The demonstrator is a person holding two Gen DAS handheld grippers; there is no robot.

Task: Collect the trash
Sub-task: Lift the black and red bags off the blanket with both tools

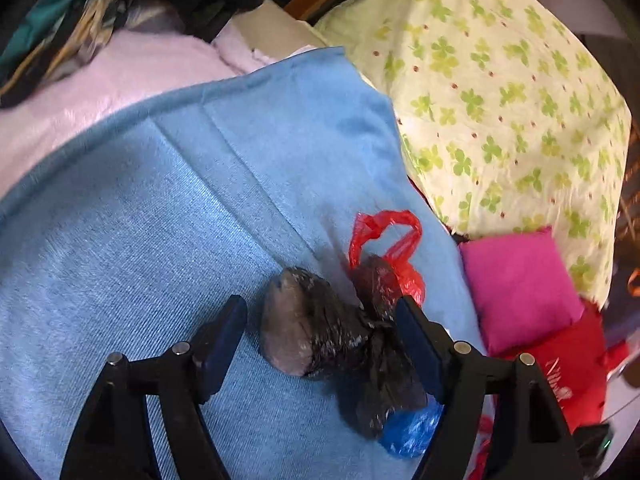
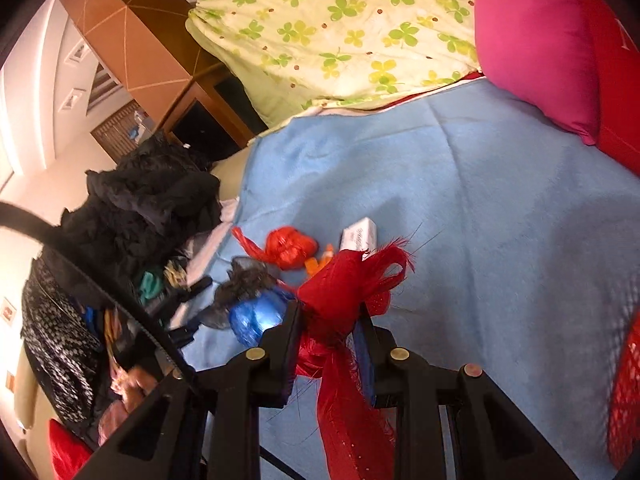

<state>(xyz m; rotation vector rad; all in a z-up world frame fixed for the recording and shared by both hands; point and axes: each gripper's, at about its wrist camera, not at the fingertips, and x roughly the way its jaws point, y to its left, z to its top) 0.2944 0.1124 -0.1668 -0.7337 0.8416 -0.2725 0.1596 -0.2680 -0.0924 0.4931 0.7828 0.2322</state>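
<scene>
On the bed lies a light blue blanket (image 1: 168,220), and the trash is gathered on it. In the left wrist view, the left gripper (image 1: 322,334) has its jaws spread wide. Between them sits a black plastic bag (image 1: 320,336), crumpled, resting on the blanket; the pads do not press on it, though the right finger is just beside the bag. At 1 o'clock from the black bag is a red plastic bag (image 1: 394,252), touching it. At 5 o'clock from it a blue plastic bag (image 1: 412,428) shows, partly under the black one.

In the right wrist view, the right gripper (image 2: 328,320) is pressed together on a piece of red mesh ribbon (image 2: 344,292); the frayed end stands above the fingers and the rest hangs down below them. At 9 o'clock from this gripper are the same blue and black bags. At 12 o'clock is a small white box (image 2: 360,236) on the blanket, with the red plastic bag beside it at 11 o'clock.

Beyond the blanket lie a clover-print quilt (image 1: 500,100) and a pink cushion (image 1: 520,284). A pile of dark clothes (image 2: 152,200) is at 10 o'clock.
</scene>
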